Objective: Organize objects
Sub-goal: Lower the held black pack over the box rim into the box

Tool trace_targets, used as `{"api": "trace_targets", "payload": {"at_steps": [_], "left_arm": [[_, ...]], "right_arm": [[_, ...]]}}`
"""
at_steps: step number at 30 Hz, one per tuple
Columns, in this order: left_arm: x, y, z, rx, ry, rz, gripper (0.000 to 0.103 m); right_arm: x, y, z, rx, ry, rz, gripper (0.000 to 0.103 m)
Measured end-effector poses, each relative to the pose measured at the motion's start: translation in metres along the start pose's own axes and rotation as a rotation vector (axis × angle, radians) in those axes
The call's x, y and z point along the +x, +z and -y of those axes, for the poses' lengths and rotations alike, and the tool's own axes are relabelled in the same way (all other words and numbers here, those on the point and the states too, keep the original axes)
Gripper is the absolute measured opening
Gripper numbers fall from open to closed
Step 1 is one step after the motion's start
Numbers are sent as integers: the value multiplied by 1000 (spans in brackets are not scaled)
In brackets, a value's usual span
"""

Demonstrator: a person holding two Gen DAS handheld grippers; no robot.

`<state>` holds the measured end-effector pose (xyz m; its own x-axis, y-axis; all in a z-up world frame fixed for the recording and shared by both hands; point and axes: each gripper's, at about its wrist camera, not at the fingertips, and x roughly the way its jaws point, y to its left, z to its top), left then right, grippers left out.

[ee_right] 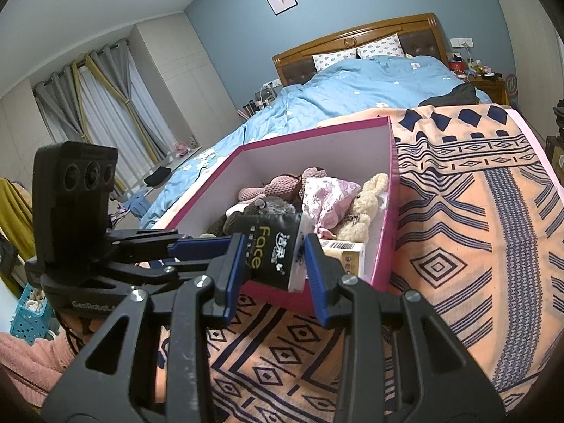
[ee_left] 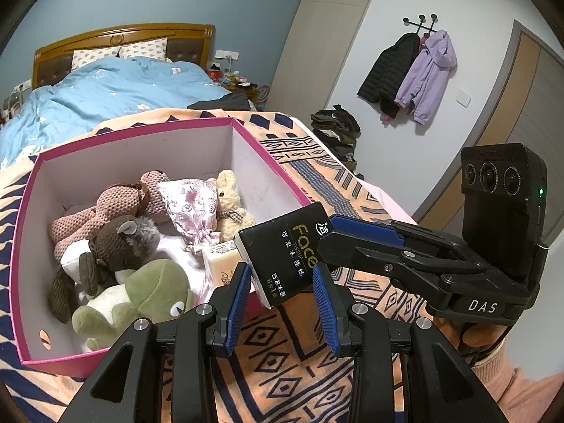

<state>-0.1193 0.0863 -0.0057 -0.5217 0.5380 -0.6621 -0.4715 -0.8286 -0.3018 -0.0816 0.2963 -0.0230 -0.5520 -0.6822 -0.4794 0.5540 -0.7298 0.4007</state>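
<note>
left wrist: one tissue pack [ee_left: 286, 255], five plush toys, one box [ee_left: 271, 162].

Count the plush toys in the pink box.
4, maybe more hidden underneath: pink knitted toy at the back, beige bear by the right wall, grey-brown toy in the middle, green frog nearest the camera.

My left wrist camera looks close along its fingers from the right; my right from the left. Both share the pink box [ee_left: 141, 130] [ee_right: 317, 134] and bed [ee_left: 105, 88] [ee_right: 370, 81].
</note>
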Motion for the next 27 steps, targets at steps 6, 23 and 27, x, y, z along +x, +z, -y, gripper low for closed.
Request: {"api": "trace_targets", "payload": {"at_steps": [6, 23, 27], "left_arm": [[1, 2, -1, -2, -3, 0, 36], [-2, 8, -6, -6, -8, 6, 36], [-3, 11, -9, -9, -3, 8, 36]], "right_arm": [[2, 1, 3, 5, 0, -2, 37], [12, 7, 8, 21, 14, -7, 37], [16, 10, 9, 25, 20, -8, 37]]}}
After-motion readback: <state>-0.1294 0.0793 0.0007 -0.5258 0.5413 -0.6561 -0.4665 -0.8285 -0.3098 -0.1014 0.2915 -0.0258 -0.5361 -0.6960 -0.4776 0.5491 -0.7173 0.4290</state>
